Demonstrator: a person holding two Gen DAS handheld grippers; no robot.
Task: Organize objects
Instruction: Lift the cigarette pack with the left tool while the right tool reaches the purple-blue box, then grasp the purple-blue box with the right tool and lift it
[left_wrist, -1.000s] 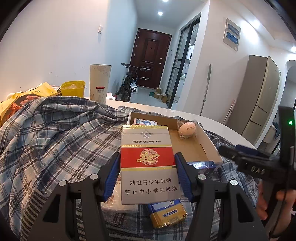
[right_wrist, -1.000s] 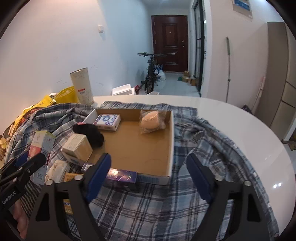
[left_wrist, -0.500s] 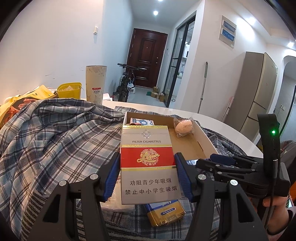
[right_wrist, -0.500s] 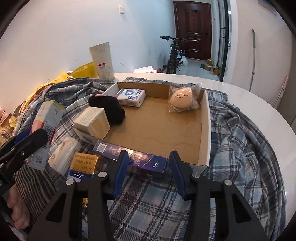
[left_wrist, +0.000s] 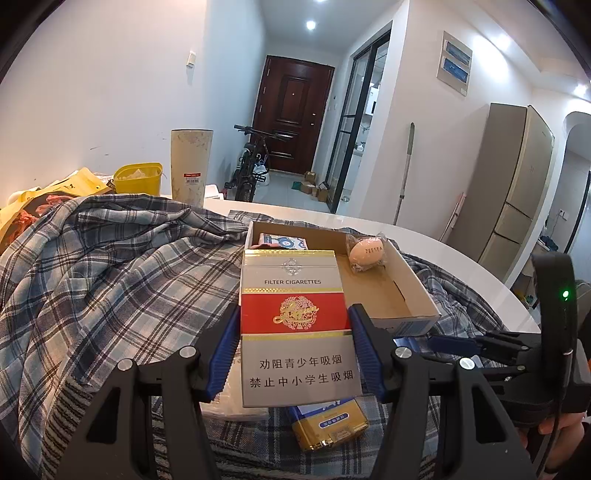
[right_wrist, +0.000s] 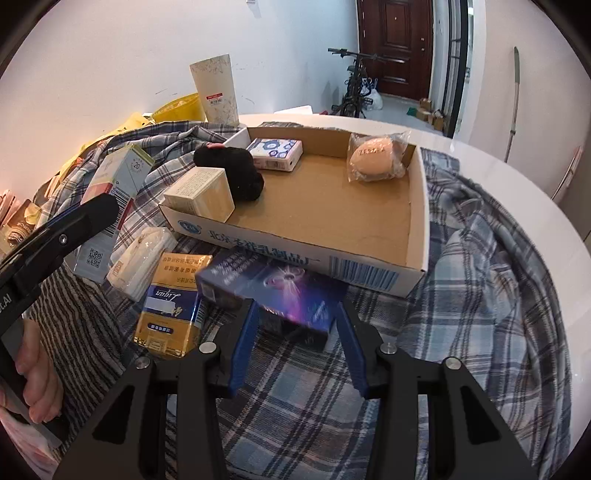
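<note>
My left gripper (left_wrist: 293, 341) is shut on a red and grey cigarette pack (left_wrist: 295, 325) and holds it upright above the plaid cloth. My right gripper (right_wrist: 297, 328) is closed around a dark blue and purple box (right_wrist: 271, 291) just in front of the cardboard tray (right_wrist: 419, 221); the box looks blurred and lifted. In the tray lie a wrapped beige egg-shaped sponge (right_wrist: 371, 160), a blue-patterned box (right_wrist: 275, 153), a black item (right_wrist: 232, 173) and a beige box (right_wrist: 201, 194).
A gold Liqun pack (right_wrist: 171, 306) and a white wrapped bundle (right_wrist: 142, 258) lie on the plaid cloth (right_wrist: 480, 258) left of the blue box. A tall paper cylinder (right_wrist: 218, 90) and yellow tub (left_wrist: 138, 177) stand at the back. The white table edge (right_wrist: 535, 192) curves right.
My right gripper moved down to the blue box and closed around it; the box now looks raised and tilted. My left gripper keeps holding the cigarette pack, nearly still.
</note>
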